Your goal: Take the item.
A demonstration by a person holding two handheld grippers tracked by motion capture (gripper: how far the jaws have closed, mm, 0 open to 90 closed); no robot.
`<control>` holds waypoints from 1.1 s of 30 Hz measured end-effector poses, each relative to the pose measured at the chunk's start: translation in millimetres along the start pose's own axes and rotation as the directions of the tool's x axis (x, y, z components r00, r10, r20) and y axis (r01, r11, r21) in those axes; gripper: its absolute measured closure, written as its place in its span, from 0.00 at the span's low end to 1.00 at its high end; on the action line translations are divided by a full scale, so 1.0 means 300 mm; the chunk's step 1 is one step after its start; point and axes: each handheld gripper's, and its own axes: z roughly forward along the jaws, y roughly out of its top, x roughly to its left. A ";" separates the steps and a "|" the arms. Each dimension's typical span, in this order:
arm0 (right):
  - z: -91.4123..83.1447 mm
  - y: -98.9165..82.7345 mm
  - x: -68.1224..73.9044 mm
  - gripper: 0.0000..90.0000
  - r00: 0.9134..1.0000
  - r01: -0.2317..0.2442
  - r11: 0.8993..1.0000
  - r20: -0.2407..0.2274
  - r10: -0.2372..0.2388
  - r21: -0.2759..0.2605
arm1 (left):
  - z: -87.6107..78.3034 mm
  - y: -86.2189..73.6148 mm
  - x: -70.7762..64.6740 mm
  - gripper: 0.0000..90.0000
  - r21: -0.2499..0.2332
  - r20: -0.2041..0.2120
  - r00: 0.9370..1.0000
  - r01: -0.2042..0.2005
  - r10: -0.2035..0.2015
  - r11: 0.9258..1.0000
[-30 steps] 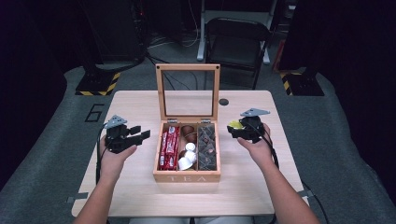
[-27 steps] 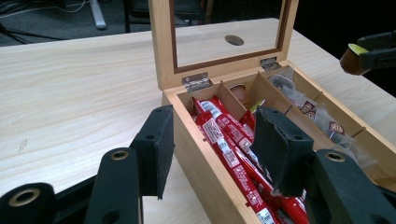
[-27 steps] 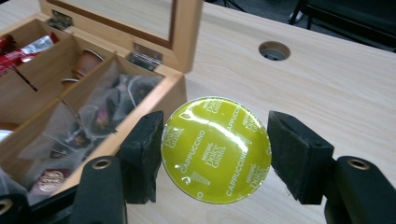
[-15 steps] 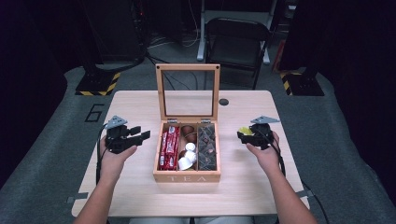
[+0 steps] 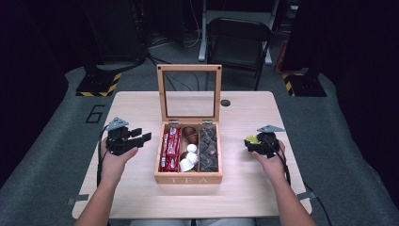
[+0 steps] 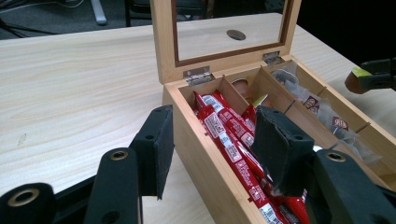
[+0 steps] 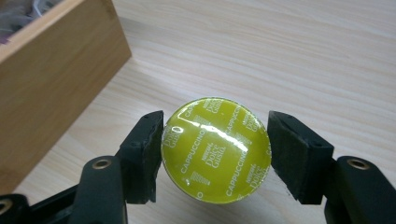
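The right hand-held gripper (image 5: pixel 254 142) sits low over the surface (image 5: pixel 141 106), to the right of the wooden tea box (image 5: pixel 188 178), with the forearm coming in from the near edge. Its two jaws clamp one coffee capsule (image 7: pixel 215 150) by the sides, the yellow-green foil lid facing the camera; the capsule is outside the box, just beside its right wall. The left hand-held gripper (image 5: pixel 136 139) is held level to the left of the box, its jaws parted with nothing between them and pointing toward the box's left wall. The box stands with its glass lid (image 5: pixel 190 92) upright and has three compartments: red sachets (image 5: pixel 170 148) in the left one, capsules (image 5: pixel 188 155) in the middle one, clear wrapped packets (image 5: pixel 208 148) in the right one
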 end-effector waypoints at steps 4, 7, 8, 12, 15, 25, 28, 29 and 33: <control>0.005 -0.018 -0.014 0.42 1.000 -0.003 1.000 0.022 0.003 0.012 | 0.002 -0.001 0.000 0.53 0.003 0.000 1.000 -0.002 0.002 1.000; 0.004 -0.030 -0.024 0.42 0.999 -0.004 1.000 0.033 0.003 0.022 | 0.003 -0.001 0.000 0.53 0.003 0.001 1.000 -0.003 0.003 1.000; 0.004 -0.035 -0.027 0.42 0.999 -0.007 1.000 0.039 0.007 0.017 | 0.004 -0.002 0.000 0.53 0.000 0.001 1.000 0.000 0.000 1.000; 0.005 -0.051 -0.045 0.42 0.999 -0.015 0.999 0.047 0.013 0.031 | 0.004 -0.001 0.000 0.53 0.004 0.001 1.000 -0.002 0.002 1.000; 0.007 -0.060 -0.052 0.42 0.998 -0.021 0.999 0.055 0.019 0.033 | 0.006 -0.002 -0.001 0.53 0.005 0.003 1.000 -0.005 0.005 1.000; 0.018 -0.079 -0.055 0.41 0.997 -0.020 0.999 0.074 0.016 0.047 | 0.010 -0.002 -0.002 0.53 0.005 0.003 1.000 -0.005 0.005 1.000; 0.019 -0.079 -0.051 0.40 0.997 -0.011 0.999 0.077 0.008 0.049 | 0.012 -0.002 -0.001 0.53 0.003 0.002 1.000 -0.002 0.002 1.000; 0.019 -0.079 -0.049 0.40 0.997 -0.013 0.999 0.078 0.009 0.050 | 0.012 -0.002 -0.001 0.53 0.003 0.002 1.000 -0.003 0.003 1.000; 0.019 -0.076 -0.042 0.35 0.997 -0.014 0.999 0.070 0.011 0.048 | 0.012 -0.002 0.000 0.53 0.003 0.001 1.000 -0.003 0.003 1.000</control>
